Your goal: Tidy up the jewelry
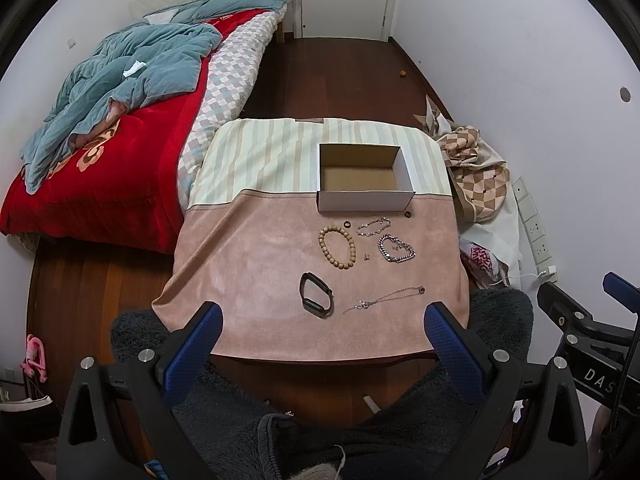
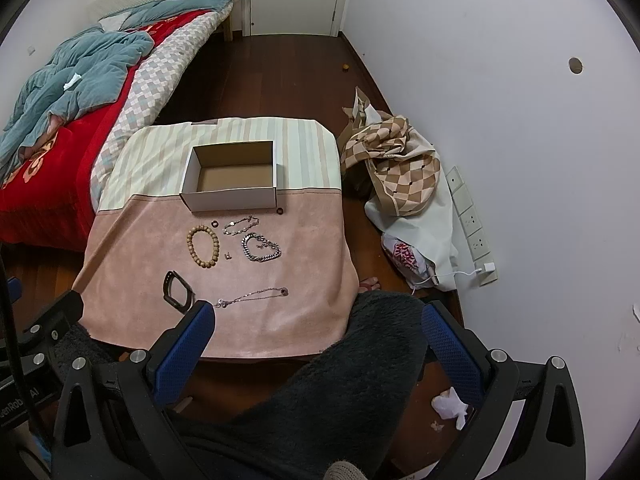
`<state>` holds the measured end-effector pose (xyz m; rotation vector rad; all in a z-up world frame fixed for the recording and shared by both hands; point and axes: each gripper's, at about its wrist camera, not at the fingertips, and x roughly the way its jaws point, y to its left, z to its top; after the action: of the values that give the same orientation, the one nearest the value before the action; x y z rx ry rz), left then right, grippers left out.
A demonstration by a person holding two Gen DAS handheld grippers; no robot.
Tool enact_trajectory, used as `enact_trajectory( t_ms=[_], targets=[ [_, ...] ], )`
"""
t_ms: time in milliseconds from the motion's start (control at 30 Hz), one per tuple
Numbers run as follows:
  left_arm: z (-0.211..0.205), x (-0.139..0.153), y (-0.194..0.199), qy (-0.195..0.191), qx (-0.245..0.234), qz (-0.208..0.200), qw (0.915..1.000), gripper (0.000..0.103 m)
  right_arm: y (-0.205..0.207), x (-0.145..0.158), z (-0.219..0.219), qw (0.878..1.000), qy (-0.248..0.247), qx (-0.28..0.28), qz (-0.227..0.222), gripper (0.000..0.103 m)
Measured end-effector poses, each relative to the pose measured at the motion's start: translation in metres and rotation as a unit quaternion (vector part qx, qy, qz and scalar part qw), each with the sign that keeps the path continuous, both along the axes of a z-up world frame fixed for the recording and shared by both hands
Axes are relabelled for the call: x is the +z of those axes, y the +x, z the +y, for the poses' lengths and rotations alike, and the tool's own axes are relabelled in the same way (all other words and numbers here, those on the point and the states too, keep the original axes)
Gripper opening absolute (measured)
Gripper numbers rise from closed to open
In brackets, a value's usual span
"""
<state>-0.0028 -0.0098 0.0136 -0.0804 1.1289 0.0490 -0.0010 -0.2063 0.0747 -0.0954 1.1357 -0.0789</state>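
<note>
Both claws are spread wide and hold nothing: the left claw [image 1: 322, 320] hovers over the near edge of the tabletop [image 1: 248, 280], the right claw [image 2: 318, 320] over the person's dark fleece-clad leg [image 2: 340, 380]. Nearest the white cardboard box [image 1: 364, 199] lie two dark rings and a thin silver bracelet [image 1: 374, 227]; nearer the claws, the wooden bead bracelet [image 1: 337, 247], chunky silver chain [image 1: 396, 249], black fitness band [image 1: 316, 294] and necklace [image 1: 384, 298].
</note>
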Motion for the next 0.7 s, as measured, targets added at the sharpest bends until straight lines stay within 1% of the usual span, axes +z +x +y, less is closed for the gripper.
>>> enact_trajectory(
  t_ms=[600, 700],
  targets=[
    [0.001, -0.002, 0.001, 0.001, -0.001, -0.001, 1.0, 0.103, 0.0, -0.001, -0.001, 1.0, 0.002, -0.005, -0.003, 0.103],
    [0.006, -0.011, 0.011, 0.016, 0.011, -0.013, 0.9997, 0.103, 0.007, -0.008, -0.005, 1.0, 0.006, -0.016, -0.01, 0.103]
  ],
)
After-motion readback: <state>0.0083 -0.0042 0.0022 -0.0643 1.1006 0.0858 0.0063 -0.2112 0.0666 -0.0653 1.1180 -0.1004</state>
